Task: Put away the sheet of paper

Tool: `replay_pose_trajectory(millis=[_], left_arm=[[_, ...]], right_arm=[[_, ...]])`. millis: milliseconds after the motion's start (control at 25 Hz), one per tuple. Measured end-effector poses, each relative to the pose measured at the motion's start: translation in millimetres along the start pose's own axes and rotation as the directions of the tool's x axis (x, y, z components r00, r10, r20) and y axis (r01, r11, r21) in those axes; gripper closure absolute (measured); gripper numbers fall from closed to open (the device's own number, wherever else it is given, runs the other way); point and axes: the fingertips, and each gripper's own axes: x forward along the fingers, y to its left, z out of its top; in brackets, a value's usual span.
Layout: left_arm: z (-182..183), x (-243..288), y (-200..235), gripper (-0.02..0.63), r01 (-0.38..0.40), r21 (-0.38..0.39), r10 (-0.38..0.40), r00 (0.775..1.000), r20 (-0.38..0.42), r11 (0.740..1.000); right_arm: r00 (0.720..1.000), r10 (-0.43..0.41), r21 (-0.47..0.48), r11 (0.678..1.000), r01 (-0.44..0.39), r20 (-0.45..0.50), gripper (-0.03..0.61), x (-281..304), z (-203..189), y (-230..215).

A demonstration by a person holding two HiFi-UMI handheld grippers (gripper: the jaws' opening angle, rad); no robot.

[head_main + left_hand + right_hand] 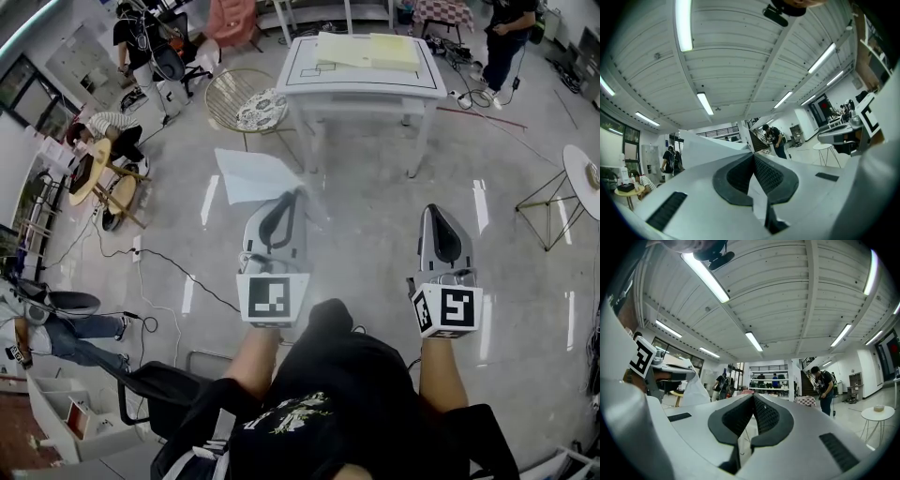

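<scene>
With the left hand-held gripper (292, 202) clenched on the sheet of paper (253, 176), carry it level toward the table (356, 82) at 12 o'clock. The right hand-held gripper (434, 212) is clenched, empty.

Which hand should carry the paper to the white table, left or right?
Left. The left gripper is shut on the sheet of paper, so it probably just needs to reach the white table ahead. The right gripper is shut with nothing in it.
</scene>
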Motion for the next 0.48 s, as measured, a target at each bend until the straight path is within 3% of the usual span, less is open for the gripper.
replay_pose_trajectory(millis=[480], left_arm=[[-15.0, -4.7, 3.1, 0.614, -0.050, -0.003, 0.050, 0.998, -0.030, 0.999]], right_arm=[[0.998, 0.057, 0.007, 0.998, -0.057, -0.014, 0.580, 13.9, -14.3, 7.8]])
